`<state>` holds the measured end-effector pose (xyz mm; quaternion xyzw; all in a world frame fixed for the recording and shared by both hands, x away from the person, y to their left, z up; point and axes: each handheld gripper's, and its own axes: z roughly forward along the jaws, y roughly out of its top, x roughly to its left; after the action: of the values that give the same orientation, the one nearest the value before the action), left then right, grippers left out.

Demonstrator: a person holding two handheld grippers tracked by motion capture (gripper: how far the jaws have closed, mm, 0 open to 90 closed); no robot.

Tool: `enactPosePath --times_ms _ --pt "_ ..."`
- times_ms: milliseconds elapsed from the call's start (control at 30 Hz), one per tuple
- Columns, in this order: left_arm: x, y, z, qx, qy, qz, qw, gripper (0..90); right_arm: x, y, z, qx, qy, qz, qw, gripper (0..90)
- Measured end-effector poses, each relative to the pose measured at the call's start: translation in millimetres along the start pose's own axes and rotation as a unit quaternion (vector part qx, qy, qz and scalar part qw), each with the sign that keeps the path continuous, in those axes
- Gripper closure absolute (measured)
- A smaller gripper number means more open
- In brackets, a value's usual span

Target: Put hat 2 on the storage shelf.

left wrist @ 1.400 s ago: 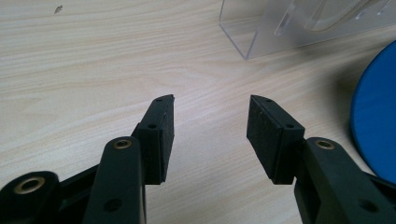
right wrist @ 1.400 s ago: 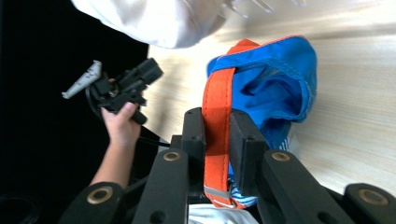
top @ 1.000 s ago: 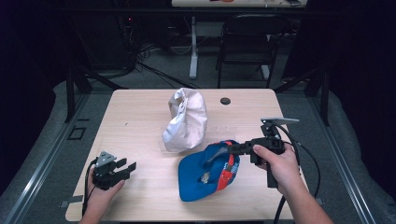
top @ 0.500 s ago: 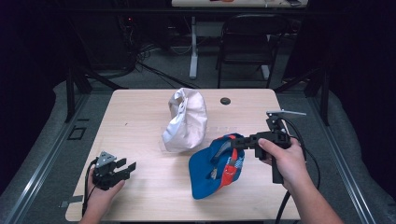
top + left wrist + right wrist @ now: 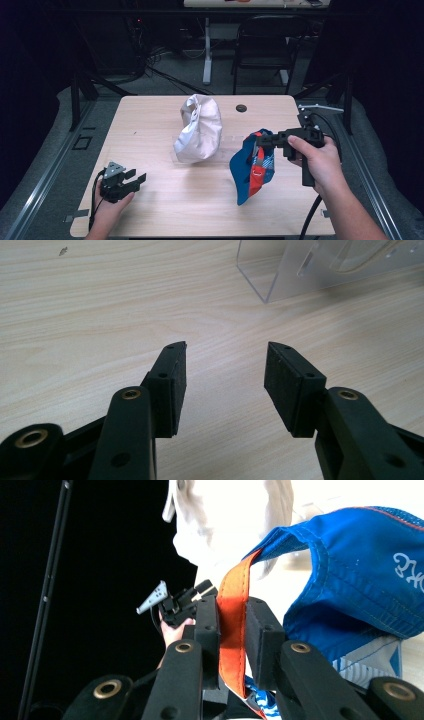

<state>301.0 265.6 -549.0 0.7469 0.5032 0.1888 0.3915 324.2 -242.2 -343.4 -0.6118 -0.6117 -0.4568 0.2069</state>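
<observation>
Gripping one blue and red cap [image 5: 252, 167] by its orange edge, right gripper [image 5: 263, 140] clamped, cap hanging above the table [image 5: 150, 125], one white cap [image 5: 198, 129] nearby, left gripper [image 5: 135, 181] wide open, holding nothing, two grippers total

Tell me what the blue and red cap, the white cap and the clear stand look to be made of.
Blue and red cap: woven fabric, matte, with visible stitched seams and an orange strap. White cap: soft cloth, probably cotton, creased and slumped. Clear stand: transparent plastic, likely acrylic, glossy with sharp edges.
</observation>
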Motion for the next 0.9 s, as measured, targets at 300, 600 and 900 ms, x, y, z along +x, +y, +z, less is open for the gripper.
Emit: enactPosePath --times_ms 300,600,900 --pt "0.8 -0.2 -1.9 -0.003 -0.001 0.003 1.0000 51.8 15.9 16.7 -21.1 -0.040 0.013 0.010 0.9991 78.0" --pt "2.7 0.0 -2.6 -0.004 0.001 0.001 1.0000 51.8 27.5 38.3 -23.4 -0.060 0.005 0.013 0.9981 78.0" --pt "4.4 0.0 -2.3 -0.005 0.001 0.000 1.0000 51.8 32.4 64.6 -26.2 -0.081 -0.004 0.007 0.9967 78.0"
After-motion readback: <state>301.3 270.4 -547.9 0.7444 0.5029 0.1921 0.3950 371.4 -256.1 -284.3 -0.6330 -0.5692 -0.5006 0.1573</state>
